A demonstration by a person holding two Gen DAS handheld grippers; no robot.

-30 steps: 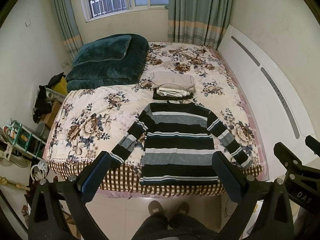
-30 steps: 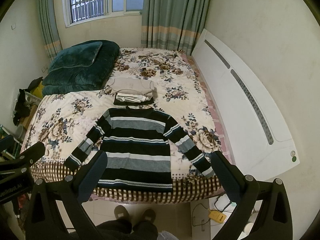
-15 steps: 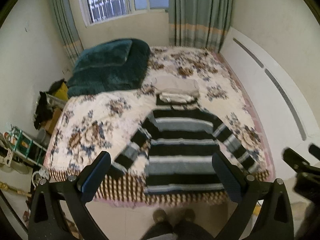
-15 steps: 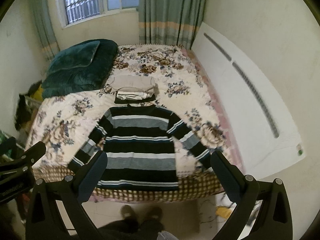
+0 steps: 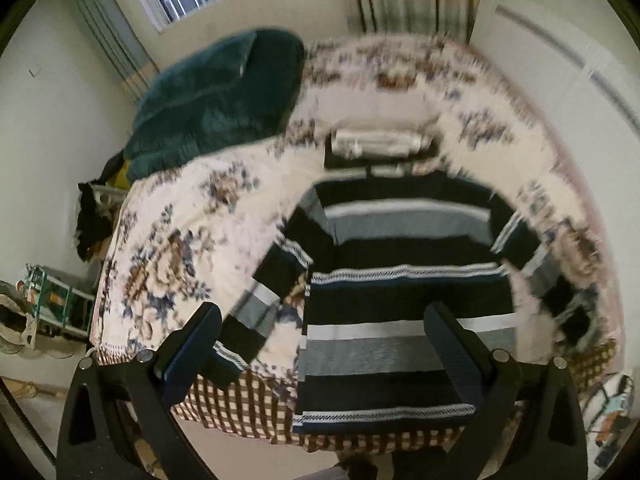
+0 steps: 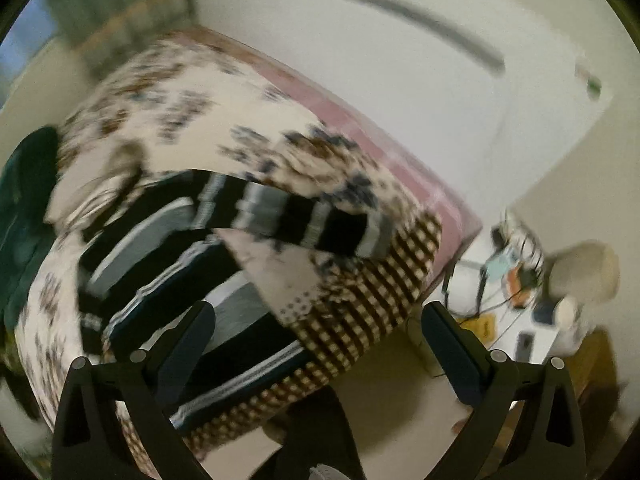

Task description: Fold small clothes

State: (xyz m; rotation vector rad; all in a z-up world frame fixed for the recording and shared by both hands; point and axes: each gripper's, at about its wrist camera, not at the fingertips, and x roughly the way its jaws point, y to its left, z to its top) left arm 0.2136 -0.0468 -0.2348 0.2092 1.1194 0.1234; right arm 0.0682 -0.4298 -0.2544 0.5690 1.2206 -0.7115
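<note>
On the bed: the striped sweater lies flat and face up, its body spread, both sleeves angled out and down from the shoulders.
Sweater hem: at the foot edge of the bed, lying over the brown checked border that hangs down the bed's side.
Sweater's left-view sleeve: its cuff reaches the same foot edge, just beside the left tool's near finger.
Sweater's other sleeve: in the right wrist view it runs across floral sheet toward the bed's corner, the cuff close to the checked border.
Beyond the sweater's collar: a folded pile of clothes, touching or just short of the neckline; blur hides which.
Further from the sweater: a dark green quilt heaped at the bed's far left corner.
Free sheet: bare floral bedding lies left of the sweater and beyond the pile.
Left tool: fingers spread wide, holding nothing, hovering above the sweater's lower half and foot edge.
Right tool: fingers spread wide, holding nothing, tilted, over the bed's corner by the sweater's hem.
Beside the bed, sweater's right: a white headboard panel along the wall.
Off the bed's corner: floor with clutter and cables, blurred.
Left of the bed: a small green rack on the floor.
</note>
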